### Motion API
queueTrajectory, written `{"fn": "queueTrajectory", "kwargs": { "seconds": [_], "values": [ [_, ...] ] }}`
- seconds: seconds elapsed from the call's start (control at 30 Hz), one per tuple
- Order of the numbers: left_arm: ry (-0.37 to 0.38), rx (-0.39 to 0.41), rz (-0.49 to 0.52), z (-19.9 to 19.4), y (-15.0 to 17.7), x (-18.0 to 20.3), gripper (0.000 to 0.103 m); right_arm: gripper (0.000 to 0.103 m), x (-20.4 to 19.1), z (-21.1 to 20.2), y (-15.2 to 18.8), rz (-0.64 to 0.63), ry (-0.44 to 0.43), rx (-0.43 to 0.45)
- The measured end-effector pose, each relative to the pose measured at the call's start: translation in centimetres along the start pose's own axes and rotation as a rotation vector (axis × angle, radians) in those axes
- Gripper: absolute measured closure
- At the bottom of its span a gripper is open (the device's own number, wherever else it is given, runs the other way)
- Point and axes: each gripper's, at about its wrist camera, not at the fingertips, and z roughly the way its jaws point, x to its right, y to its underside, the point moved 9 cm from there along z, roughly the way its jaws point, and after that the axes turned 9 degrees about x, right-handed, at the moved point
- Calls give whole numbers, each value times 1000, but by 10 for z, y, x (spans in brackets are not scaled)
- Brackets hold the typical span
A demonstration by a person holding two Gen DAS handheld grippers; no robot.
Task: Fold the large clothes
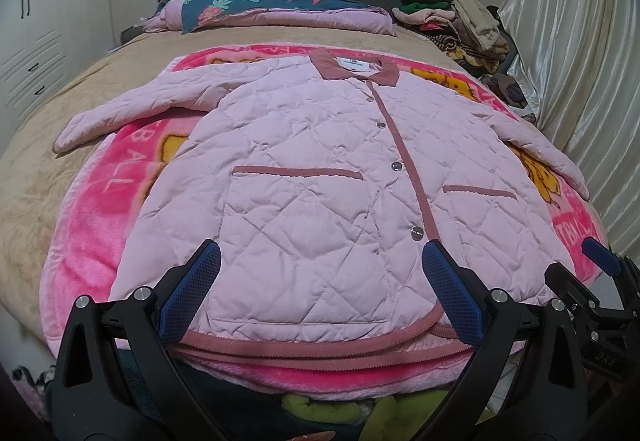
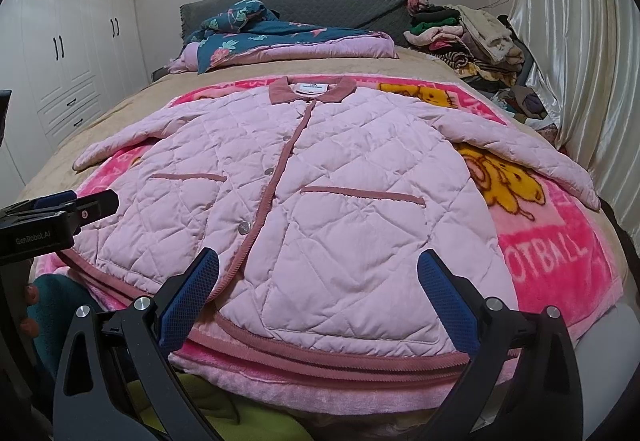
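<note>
At the left, white panelled wardrobe doors (image 2: 76, 53) line the wall beside the bed with its tan plush cover (image 1: 132, 53), and the left claw (image 1: 320, 273) hangs spread wide, holding nothing, over the near hem of the pale pink quilted jacket with dusty-rose trim (image 1: 320, 169). That jacket lies flat, front up and buttoned, sleeves out to both sides, on a bright pink cartoon-print fleece blanket (image 2: 552, 241). Further right the right claw (image 2: 318, 271) is likewise spread and empty above the hem, with a heap of mixed clothes (image 2: 472, 37) by the shiny cream curtain (image 2: 580, 61).
</note>
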Motion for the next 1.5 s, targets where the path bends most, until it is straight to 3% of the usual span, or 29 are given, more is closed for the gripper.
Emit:
{"fn": "queueTrajectory", "kwargs": {
  "seconds": [0.63,1.5],
  "values": [
    [-5,-18,-6,10,-20,7,9,4,4,21,-11,26,-14,-20],
    [40,-21,-2,78,-77,30,9,4,35,95,-80,72,-10,-9]
  ]
}}
